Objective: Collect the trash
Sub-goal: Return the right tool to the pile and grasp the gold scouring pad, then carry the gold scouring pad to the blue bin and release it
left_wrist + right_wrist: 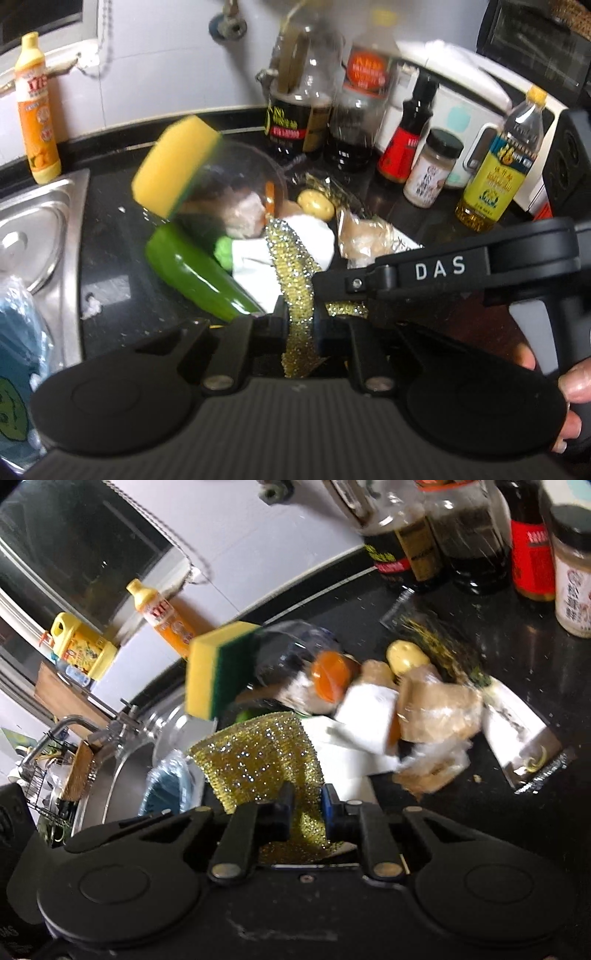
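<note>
A gold glittery scouring cloth (293, 258) hangs lifted over the black counter, held by both grippers. My left gripper (301, 326) is shut on its lower end. My right gripper (308, 806) is shut on another edge of the cloth (258, 760) and reaches in from the right in the left wrist view. Behind the cloth lies a pile of trash: white paper (314, 236), a crumpled brown plastic wrapper (439, 709), a clear plastic bowl (240, 173) and an orange piece (330, 675). A blurred yellow-green sponge (173, 166) sits by the bowl's rim.
A green vegetable (192, 269) lies beside the paper. A steel sink (40, 236) with a lid is at the left. Dark sauce bottles (299, 110), a spice jar (432, 166) and an oil bottle (495, 170) stand along the back. A dish soap bottle (37, 110) stands by the wall.
</note>
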Tool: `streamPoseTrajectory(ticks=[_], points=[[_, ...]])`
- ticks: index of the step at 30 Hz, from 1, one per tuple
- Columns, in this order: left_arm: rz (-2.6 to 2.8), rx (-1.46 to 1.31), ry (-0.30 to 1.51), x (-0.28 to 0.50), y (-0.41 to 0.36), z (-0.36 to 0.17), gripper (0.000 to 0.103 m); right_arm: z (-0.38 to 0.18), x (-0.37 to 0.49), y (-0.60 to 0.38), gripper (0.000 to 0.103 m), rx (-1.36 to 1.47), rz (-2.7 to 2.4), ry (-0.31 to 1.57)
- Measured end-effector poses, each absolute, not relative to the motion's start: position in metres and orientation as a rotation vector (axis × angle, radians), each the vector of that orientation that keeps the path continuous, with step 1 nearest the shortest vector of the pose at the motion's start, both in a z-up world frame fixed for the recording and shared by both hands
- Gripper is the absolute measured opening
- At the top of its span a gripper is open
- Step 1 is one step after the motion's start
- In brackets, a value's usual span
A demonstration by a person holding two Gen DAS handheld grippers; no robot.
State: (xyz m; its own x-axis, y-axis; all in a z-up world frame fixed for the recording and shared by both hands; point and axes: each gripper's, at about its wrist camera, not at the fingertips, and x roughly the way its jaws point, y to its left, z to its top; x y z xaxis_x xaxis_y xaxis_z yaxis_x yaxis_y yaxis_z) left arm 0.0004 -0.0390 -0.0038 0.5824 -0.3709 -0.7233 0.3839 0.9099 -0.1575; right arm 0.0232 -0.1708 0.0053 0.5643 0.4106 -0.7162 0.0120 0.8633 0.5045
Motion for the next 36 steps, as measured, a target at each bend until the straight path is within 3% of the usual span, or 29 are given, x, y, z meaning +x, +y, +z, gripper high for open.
streamPoseTrajectory(ticks=[16,25,36], points=[[-0.266,-0.094,0.794,-0.026,0.096,0.01,0.013,0.024,0.051,-0.014,0.018,0.358,0.42,0.977],[-0.168,-0.148,0.801,-0.036,0.186,0.002,0.013,0.013,0.068,0.082,0.018,0.288,0.53,1.035],[-0.153,-0.114,0.847,-0.018,0.234,-0.017,0.013,-0.014,0.089,0.138,0.018,0.266,0.546,1.079]])
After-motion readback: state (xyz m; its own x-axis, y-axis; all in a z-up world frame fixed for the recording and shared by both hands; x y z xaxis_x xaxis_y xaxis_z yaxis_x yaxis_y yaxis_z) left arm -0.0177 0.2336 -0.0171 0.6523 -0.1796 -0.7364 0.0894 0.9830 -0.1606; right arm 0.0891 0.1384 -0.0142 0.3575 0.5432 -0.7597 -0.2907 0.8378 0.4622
